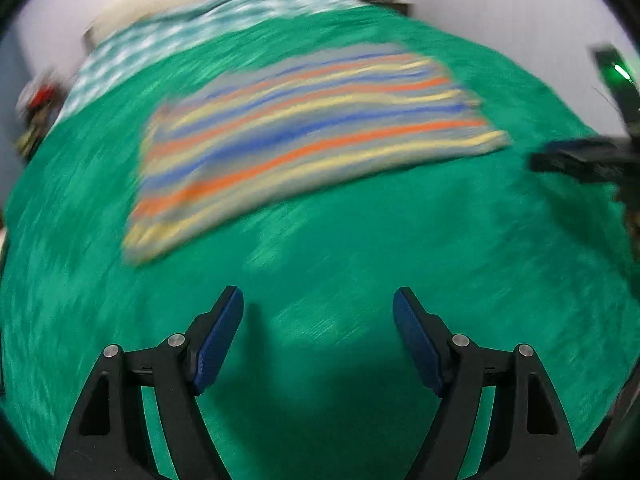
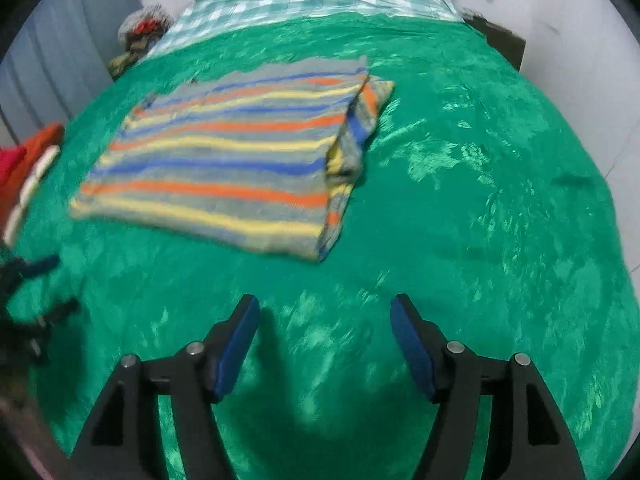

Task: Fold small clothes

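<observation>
A folded striped garment (image 2: 224,164), with grey, blue, orange and yellow bands, lies flat on the green bedspread (image 2: 460,220). In the left wrist view the same striped garment (image 1: 304,136) is blurred and lies ahead of my left gripper (image 1: 318,300), which hangs open over bare green cloth with nothing between its blue pads. My right gripper (image 2: 324,308) is also open and empty, just short of the garment's near edge. The right gripper (image 1: 576,160) shows as a dark blurred shape at the right edge of the left wrist view. The left gripper (image 2: 36,292) appears dark and blurred at the left edge of the right wrist view.
A teal checked pillow (image 2: 312,0) lies at the head of the bed. Red and orange clothes (image 2: 28,164) sit at the left edge of the bed. A heap of clothing (image 2: 140,32) lies beyond the far left corner. White walls close in on the right.
</observation>
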Available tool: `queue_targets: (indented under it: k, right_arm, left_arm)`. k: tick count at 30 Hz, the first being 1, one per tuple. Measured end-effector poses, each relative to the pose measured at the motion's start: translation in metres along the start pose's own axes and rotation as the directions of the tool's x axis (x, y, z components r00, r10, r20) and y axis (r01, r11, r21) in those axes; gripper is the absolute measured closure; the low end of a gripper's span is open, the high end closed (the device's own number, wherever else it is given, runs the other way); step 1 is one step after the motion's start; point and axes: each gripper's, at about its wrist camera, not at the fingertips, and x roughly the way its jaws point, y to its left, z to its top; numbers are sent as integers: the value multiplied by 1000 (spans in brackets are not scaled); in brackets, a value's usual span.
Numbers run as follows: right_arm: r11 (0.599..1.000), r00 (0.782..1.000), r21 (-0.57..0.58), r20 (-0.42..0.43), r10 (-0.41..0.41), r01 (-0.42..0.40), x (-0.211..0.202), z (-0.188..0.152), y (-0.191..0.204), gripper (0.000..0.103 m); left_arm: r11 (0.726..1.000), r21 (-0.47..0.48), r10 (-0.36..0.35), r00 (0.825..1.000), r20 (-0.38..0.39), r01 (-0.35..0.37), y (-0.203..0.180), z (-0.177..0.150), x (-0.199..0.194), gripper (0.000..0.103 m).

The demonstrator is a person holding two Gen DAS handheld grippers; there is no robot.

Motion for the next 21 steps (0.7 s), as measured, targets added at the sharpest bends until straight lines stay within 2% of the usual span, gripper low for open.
queue_targets:
  k: [3, 6, 8, 11, 12, 13, 14, 15, 16, 18, 19, 21]
  right_arm:
    - [997, 997, 54, 49, 55, -58, -1, 24, -23, 35]
    - [978, 984, 114, 69, 165, -172, 8, 57, -50, 35]
    - [957, 968, 148, 48, 246, -250, 24, 82, -66, 35]
    - [938, 954, 177, 13, 300, -297, 49, 109, -78, 35]
    - [928, 944, 185, 1, 329, -323, 60, 117, -80, 35]
    - [916, 935, 200, -8, 355, -347, 73, 124, -82, 35]
    - [903, 925, 219, -10, 381, -370, 85, 131, -83, 35]
    - [893, 916, 231, -10, 400, -387, 94, 137, -83, 35]
    - [882, 910, 245, -1, 414, -402, 105, 144, -82, 35]
    - [854, 897, 289, 44, 439, -433, 120, 157, -81, 35]
    - [841, 893, 315, 58, 446, -440, 125, 162, -82, 40]
    - [817, 891, 375, 66, 449, -439, 135, 173, -82, 79]
  left_arm:
    - [992, 97, -88, 996, 31, 85, -50, 37, 17, 24]
    - [969, 190, -164, 986, 21, 158, -100, 72, 53, 26]
    - [964, 195, -189, 982, 19, 182, -117, 86, 71, 26]
    - [966, 193, -184, 982, 50, 172, -135, 108, 95, 26]
    - [967, 182, -190, 980, 56, 178, -137, 114, 99, 30]
    - [964, 171, -214, 975, 60, 201, -138, 119, 100, 50]
    - [961, 172, -229, 972, 59, 217, -139, 123, 102, 75]
    - [962, 175, -223, 973, 60, 209, -139, 124, 102, 87]
    - [965, 180, -204, 977, 65, 189, -139, 125, 102, 93]
    - [964, 159, -226, 971, 74, 213, -134, 125, 100, 95]
    - [962, 140, -246, 966, 78, 233, -129, 125, 98, 96]
    - [960, 103, -272, 957, 100, 262, -116, 123, 87, 96]
